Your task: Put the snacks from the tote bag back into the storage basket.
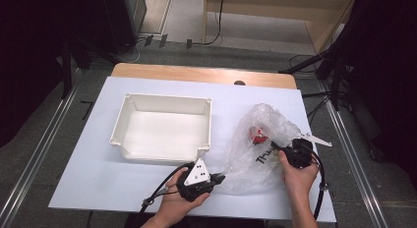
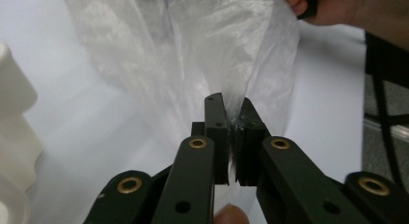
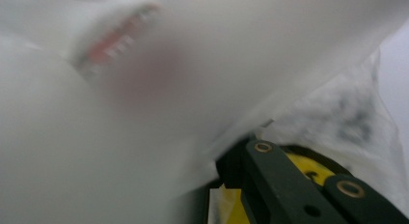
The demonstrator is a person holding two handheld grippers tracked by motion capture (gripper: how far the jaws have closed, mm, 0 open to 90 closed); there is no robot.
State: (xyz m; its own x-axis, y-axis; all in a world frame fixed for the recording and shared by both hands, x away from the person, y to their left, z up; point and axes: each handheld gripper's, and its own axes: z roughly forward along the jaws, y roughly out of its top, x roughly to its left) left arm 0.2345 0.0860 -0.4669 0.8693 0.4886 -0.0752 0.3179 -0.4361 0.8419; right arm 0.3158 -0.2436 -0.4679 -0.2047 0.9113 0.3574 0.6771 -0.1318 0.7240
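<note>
The left claw (image 2: 230, 137) is pressed together on the clear plastic bag (image 1: 255, 139); the right claw (image 1: 276, 148) pinches its other edge. Both are over the white bench (image 1: 88, 179), beside an empty white tray (image 1: 162, 127).

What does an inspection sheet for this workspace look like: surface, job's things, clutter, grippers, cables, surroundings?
Surface: white sheet over a wooden table.
Job's things: clear plastic bag with something red inside; white tray, nothing in it.
Clutter: nothing seen.
Grippers: left gripper shut on the bag's edge; right gripper at the bag's other side, shut, bag film over its jaws.
Cables: black cable trails from the right gripper; more lie on the floor behind.
Surroundings: grey floor, wooden frame behind.
</note>
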